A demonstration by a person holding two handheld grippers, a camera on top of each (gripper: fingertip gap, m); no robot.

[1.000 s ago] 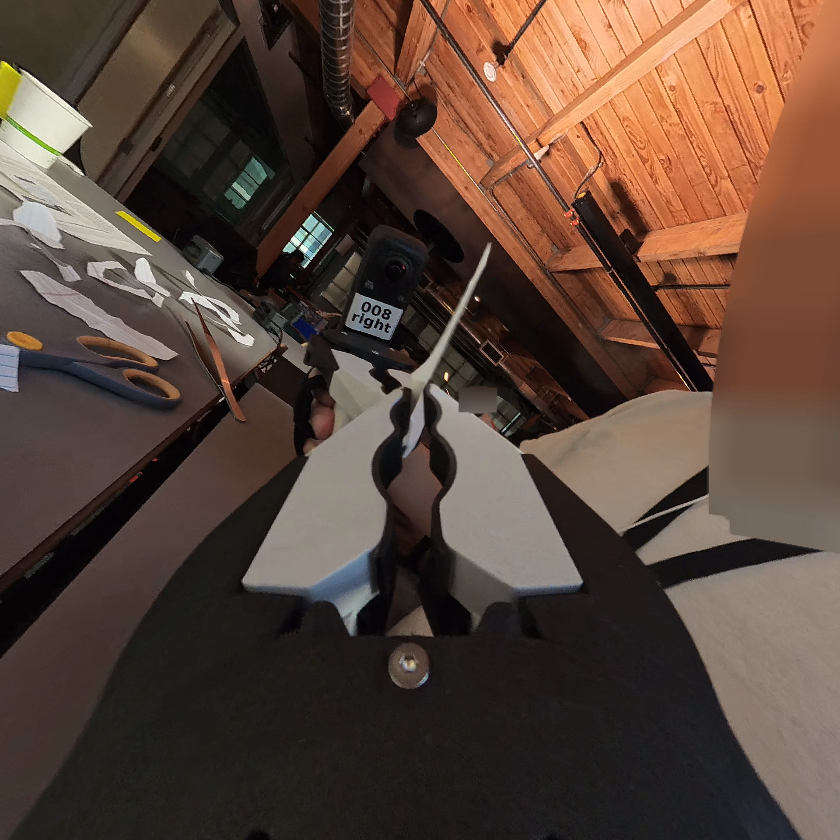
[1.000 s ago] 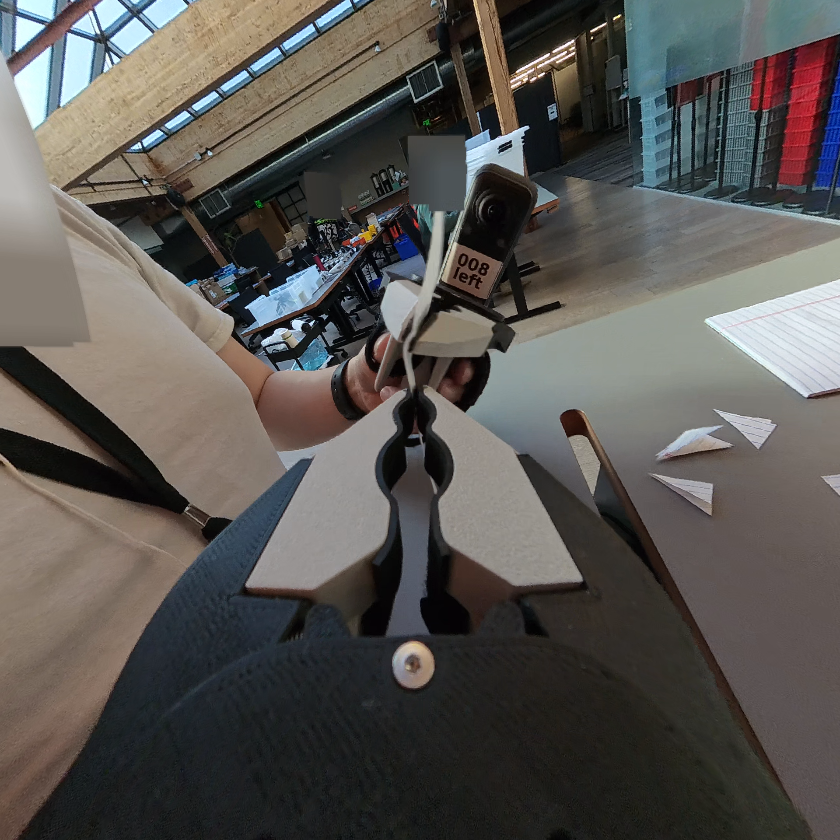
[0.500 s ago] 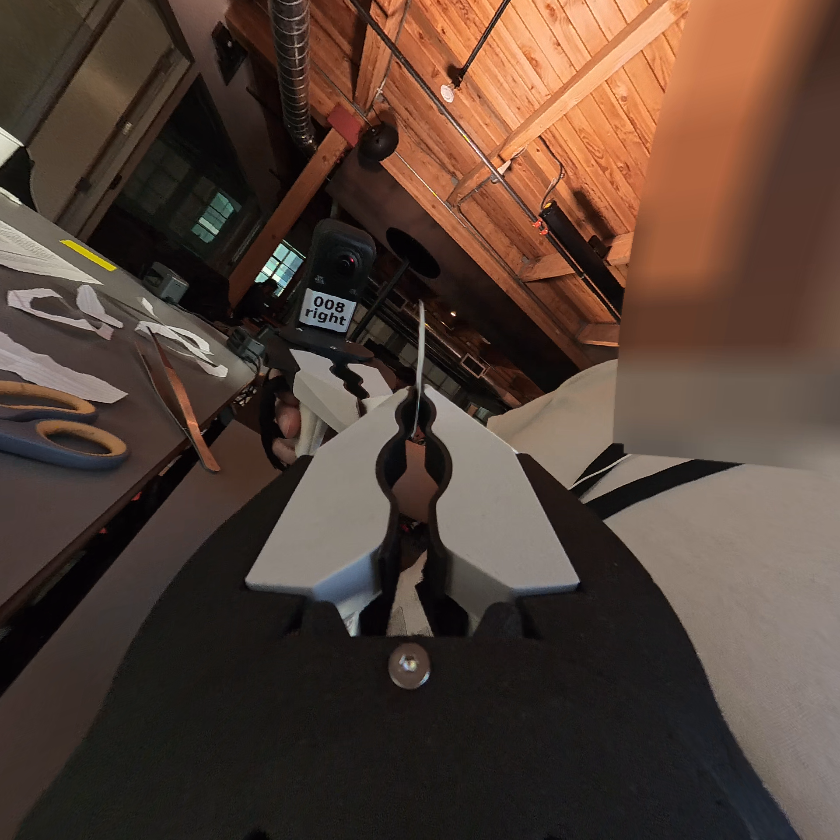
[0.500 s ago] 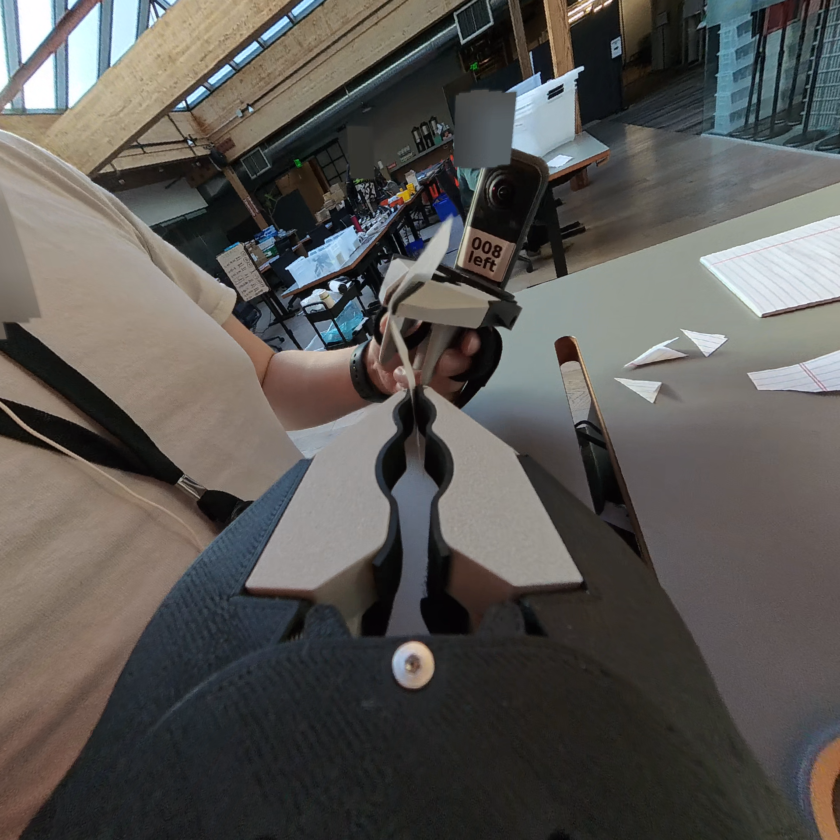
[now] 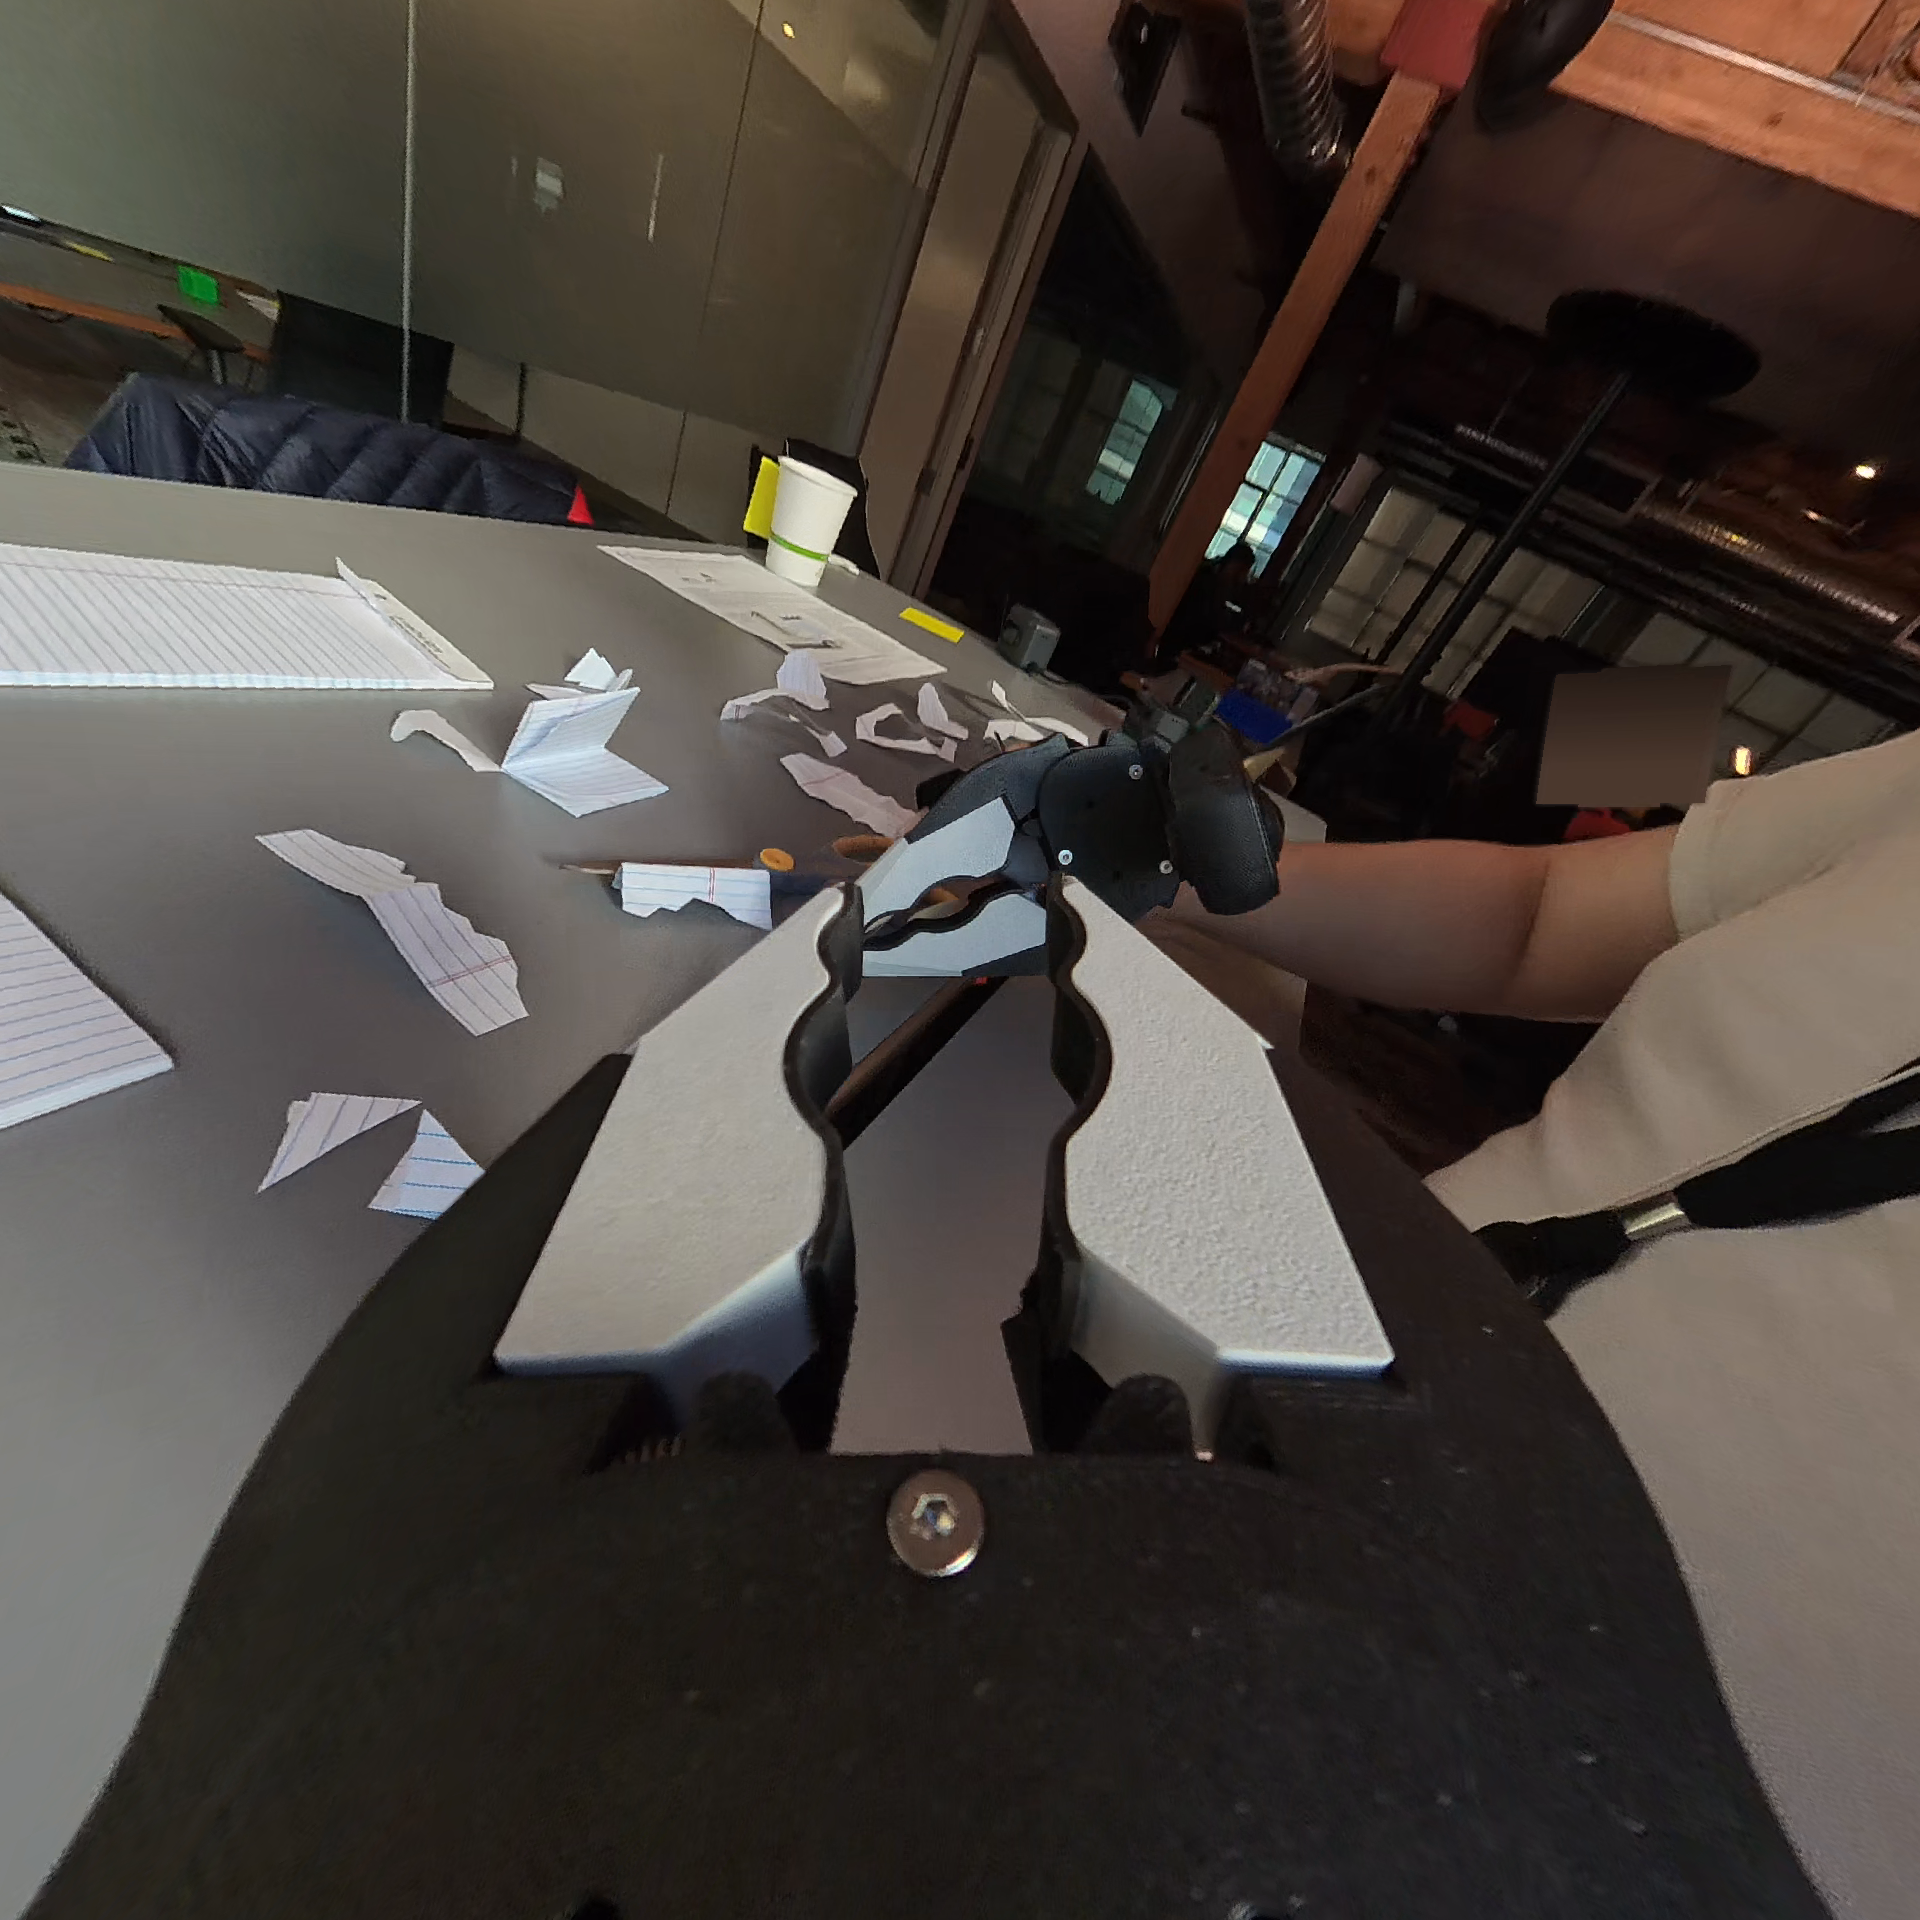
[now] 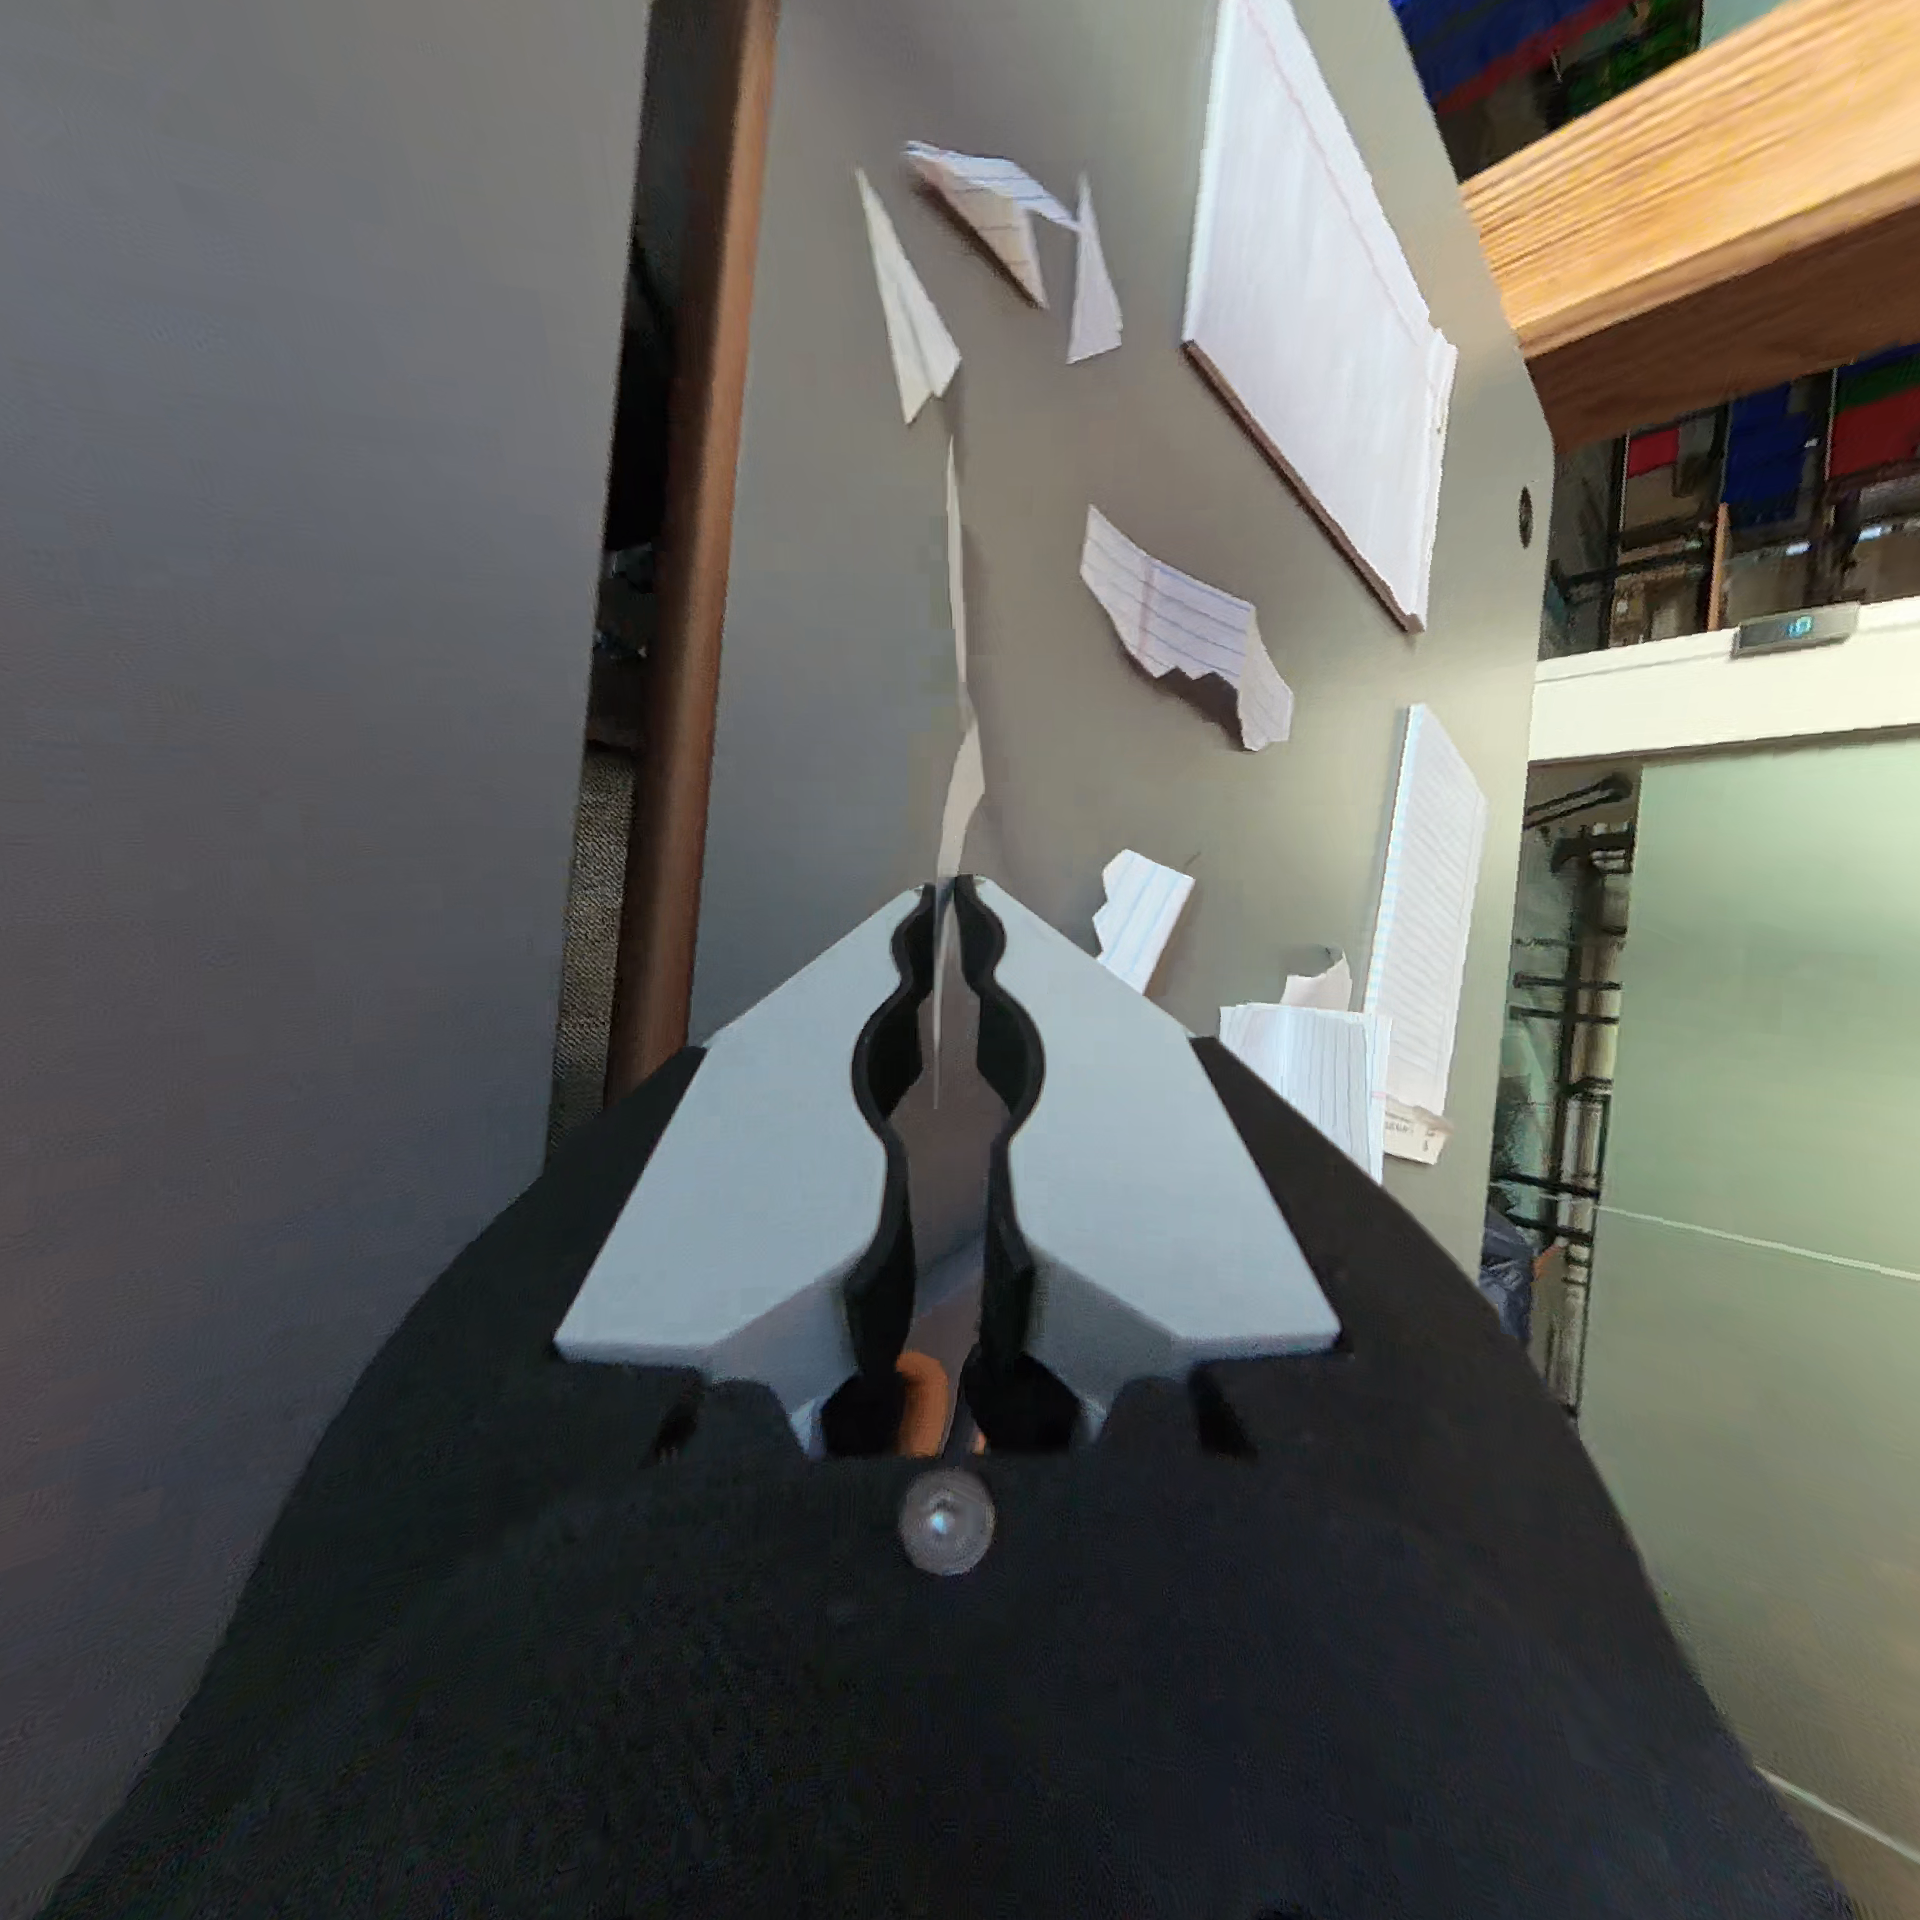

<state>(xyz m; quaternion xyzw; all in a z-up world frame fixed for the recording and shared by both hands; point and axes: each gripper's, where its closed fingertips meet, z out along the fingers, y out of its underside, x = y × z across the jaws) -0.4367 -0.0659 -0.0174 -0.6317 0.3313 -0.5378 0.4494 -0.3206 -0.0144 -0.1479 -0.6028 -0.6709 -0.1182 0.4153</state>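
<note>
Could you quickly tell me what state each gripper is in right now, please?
Left gripper: open, holding nothing, above the grey table.
Right gripper: shut on a thin paper strip.

Matt grey counter, smooth; lined paper scraps; right hand-held gripper fingers rough matt plastic, black rubbery pads, pinching thin paper strip.
</note>
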